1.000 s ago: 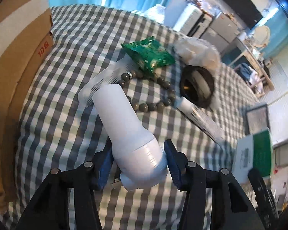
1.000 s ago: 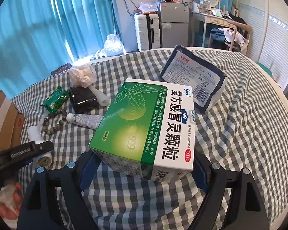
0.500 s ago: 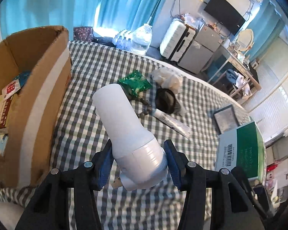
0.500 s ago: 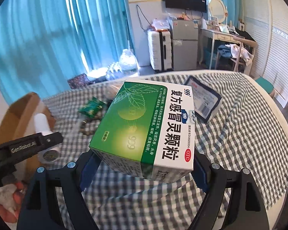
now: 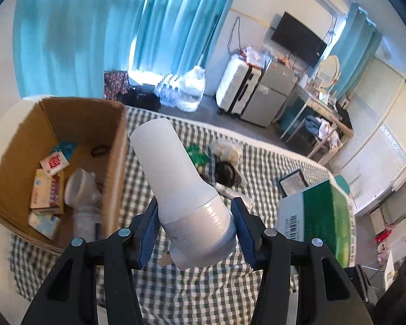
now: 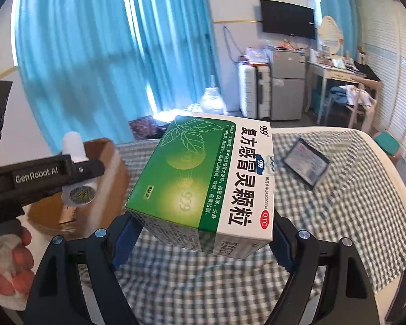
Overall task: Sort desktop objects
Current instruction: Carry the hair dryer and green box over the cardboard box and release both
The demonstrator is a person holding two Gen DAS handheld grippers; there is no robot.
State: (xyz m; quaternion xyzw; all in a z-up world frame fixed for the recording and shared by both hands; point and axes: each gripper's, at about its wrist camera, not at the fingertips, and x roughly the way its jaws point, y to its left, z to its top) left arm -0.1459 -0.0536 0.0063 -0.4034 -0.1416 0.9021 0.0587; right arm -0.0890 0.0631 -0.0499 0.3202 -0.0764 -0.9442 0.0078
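My left gripper is shut on a white plug-in device, held high above the checked table, its round body pointing up and away. To its left stands an open cardboard box holding several small packets and a white object. My right gripper is shut on a green and white medicine box, also lifted off the table. In the right wrist view the left gripper with the white device hangs in front of the cardboard box. The medicine box shows at the right of the left wrist view.
On the checked cloth lie a green packet, a black ring-shaped item, a crumpled white bag, a white tube and a dark flat pack. A person's hand grips the left tool. Beyond are curtains, a suitcase and a desk.
Both grippers have risen with their loads and swung left, bringing the cardboard box's inside into the left wrist view. The table items now look smaller and farther below.
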